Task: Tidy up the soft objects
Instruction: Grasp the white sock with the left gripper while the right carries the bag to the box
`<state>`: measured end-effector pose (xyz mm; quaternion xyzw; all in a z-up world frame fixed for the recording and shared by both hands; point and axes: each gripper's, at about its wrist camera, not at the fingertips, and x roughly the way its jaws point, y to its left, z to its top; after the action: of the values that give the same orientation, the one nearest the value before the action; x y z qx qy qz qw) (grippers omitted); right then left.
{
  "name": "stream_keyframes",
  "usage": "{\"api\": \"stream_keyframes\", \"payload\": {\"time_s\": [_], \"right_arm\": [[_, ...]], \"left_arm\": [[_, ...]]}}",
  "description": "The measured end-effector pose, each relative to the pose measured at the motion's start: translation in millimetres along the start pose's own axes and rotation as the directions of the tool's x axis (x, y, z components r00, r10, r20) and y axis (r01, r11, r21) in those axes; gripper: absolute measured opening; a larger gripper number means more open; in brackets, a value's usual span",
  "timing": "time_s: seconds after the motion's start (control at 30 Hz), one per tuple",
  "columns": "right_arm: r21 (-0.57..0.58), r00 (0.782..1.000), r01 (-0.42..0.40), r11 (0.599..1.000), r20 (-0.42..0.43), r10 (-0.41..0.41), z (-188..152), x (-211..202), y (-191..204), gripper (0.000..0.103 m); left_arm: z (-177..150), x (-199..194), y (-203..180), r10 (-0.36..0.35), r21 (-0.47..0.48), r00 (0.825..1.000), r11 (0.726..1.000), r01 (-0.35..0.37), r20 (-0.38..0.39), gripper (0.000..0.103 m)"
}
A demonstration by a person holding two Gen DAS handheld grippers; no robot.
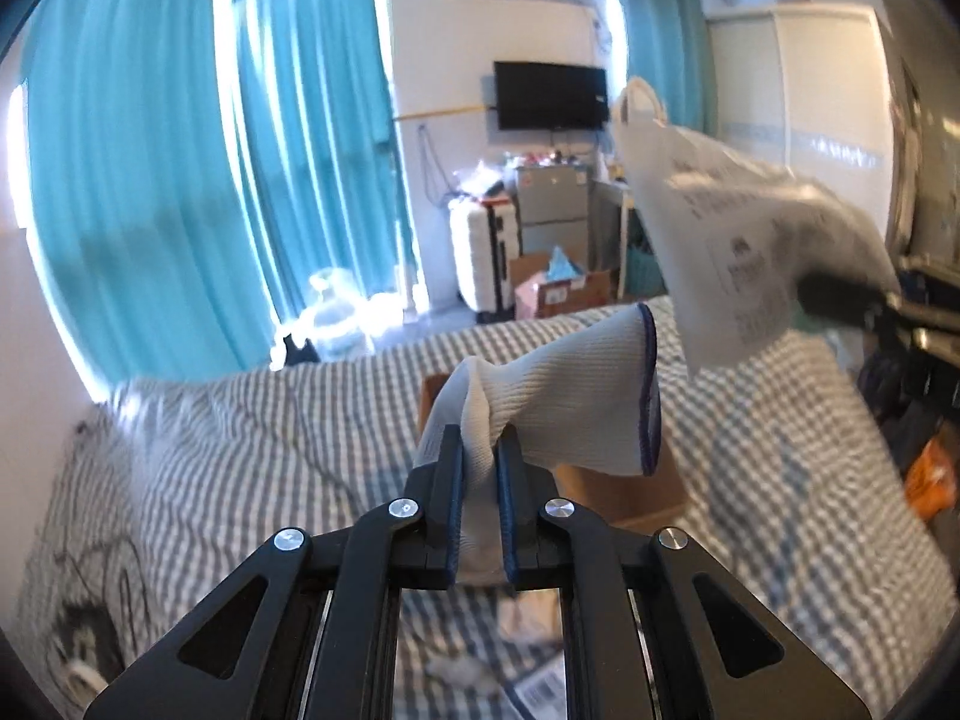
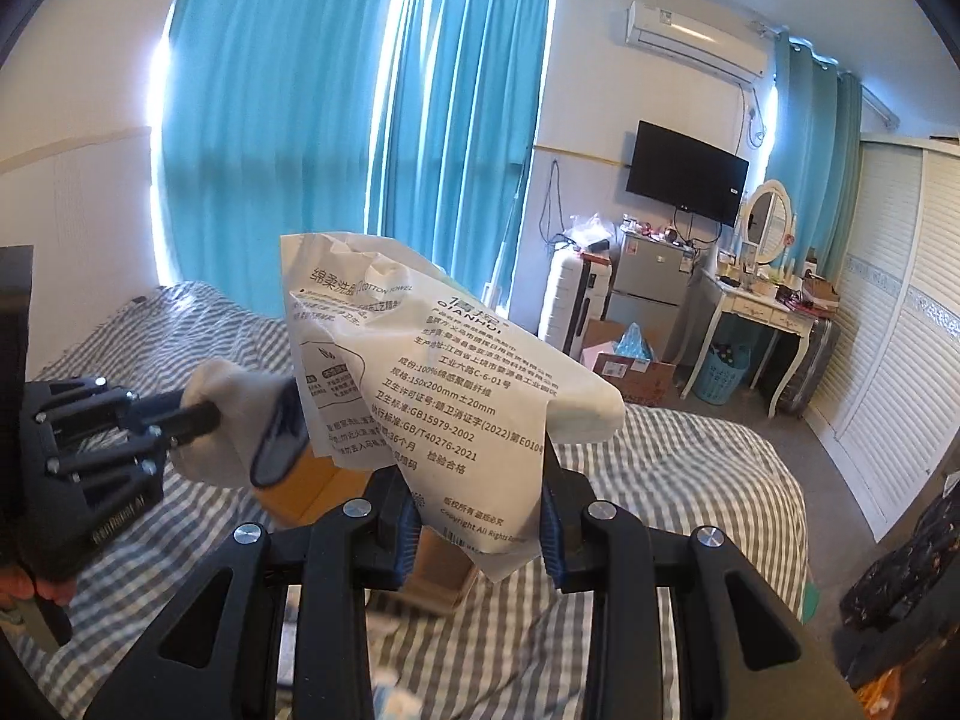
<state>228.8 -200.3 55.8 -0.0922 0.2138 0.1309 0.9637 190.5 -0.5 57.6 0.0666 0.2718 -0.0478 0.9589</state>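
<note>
My left gripper (image 1: 479, 450) is shut on a white knitted glove (image 1: 576, 396) with a dark blue cuff edge, held up over the striped bed (image 1: 240, 456). The same glove (image 2: 240, 426) shows in the right wrist view, pinched by the left gripper (image 2: 207, 414) at the left. My right gripper (image 2: 480, 516) is shut on a white cotton-towel pack (image 2: 432, 372) printed with black text. That pack (image 1: 738, 228) hangs at the upper right of the left wrist view, the right gripper (image 1: 840, 294) holding its lower end. A brown cardboard box (image 1: 624, 492) sits on the bed below both.
Teal curtains (image 2: 288, 138) cover the windows behind the bed. A wall television (image 2: 687, 174), a small fridge (image 2: 651, 276), a white suitcase (image 2: 567, 294), an open carton (image 2: 630, 366) and a dressing table (image 2: 762, 300) stand at the far end. Small packets (image 1: 534, 684) lie on the bed.
</note>
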Motion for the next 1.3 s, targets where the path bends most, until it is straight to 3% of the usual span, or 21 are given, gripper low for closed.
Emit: {"api": "stream_keyframes", "payload": {"time_s": [0.17, 0.33, 0.53, 0.63, 0.7, 0.9, 1.0, 1.03, 1.1, 1.13, 1.17, 1.3], "right_arm": [[0.018, 0.999, -0.010, 1.000, -0.053, 0.011, 8, 60, -10, 0.031], [0.043, 0.991, -0.036, 0.998, -0.125, 0.041, -7, 125, -17, 0.031], [0.068, 0.980, -0.067, 0.995, -0.185, 0.079, -30, 184, -24, 0.031], [0.068, 0.976, -0.073, 0.995, -0.200, 0.086, -36, 200, -27, 0.031], [0.080, 0.975, -0.077, 0.994, -0.203, 0.092, -37, 208, -30, 0.031], [0.073, 0.966, -0.128, 0.989, -0.217, 0.141, -41, 224, -16, 0.033], [0.066, 0.966, -0.123, 0.990, -0.221, 0.134, -43, 229, -7, 0.036], [0.067, 0.966, -0.130, 0.989, -0.217, 0.141, -43, 229, -5, 0.038], [0.071, 0.971, -0.128, 0.989, -0.194, 0.140, -41, 224, -3, 0.057], [0.076, 0.975, -0.125, 0.989, -0.177, 0.136, -39, 221, -3, 0.084], [0.083, 0.980, -0.116, 0.990, -0.151, 0.128, -37, 214, -5, 0.098], [0.097, 0.991, -0.077, 0.992, -0.100, 0.087, -28, 180, -12, 0.098]], "left_arm": [[2, 54, 1, -0.023, 0.008, 0.999, 1.000, 0.024, -0.042, 0.010], [-13, 111, 3, -0.050, -0.014, 0.993, 0.999, 0.049, -0.105, 0.010], [-23, 148, 2, -0.085, -0.024, 0.988, 0.996, 0.082, -0.125, 0.023], [-23, 156, 2, -0.068, -0.024, 0.991, 0.998, 0.066, -0.114, 0.039], [-23, 154, 4, -0.056, -0.018, 0.994, 0.998, 0.054, -0.096, 0.059], [-16, 138, 15, -0.080, -0.061, 0.995, 0.995, 0.077, -0.055, 0.059], [-14, 127, 19, -0.048, -0.053, 0.998, 0.998, 0.047, -0.030, 0.059], [-14, 126, 20, -0.046, -0.056, 0.999, 0.997, 0.044, -0.028, 0.059], [-13, 119, 25, -0.048, -0.067, 0.998, 0.997, 0.046, -0.030, 0.059], [-12, 116, 27, -0.046, -0.069, 0.999, 0.997, 0.044, -0.028, 0.059], [-12, 114, 28, -0.042, -0.069, 0.999, 0.997, 0.040, -0.027, 0.059], [-13, 93, 30, -0.025, -0.059, 1.000, 0.998, 0.024, -0.017, 0.059]]}}
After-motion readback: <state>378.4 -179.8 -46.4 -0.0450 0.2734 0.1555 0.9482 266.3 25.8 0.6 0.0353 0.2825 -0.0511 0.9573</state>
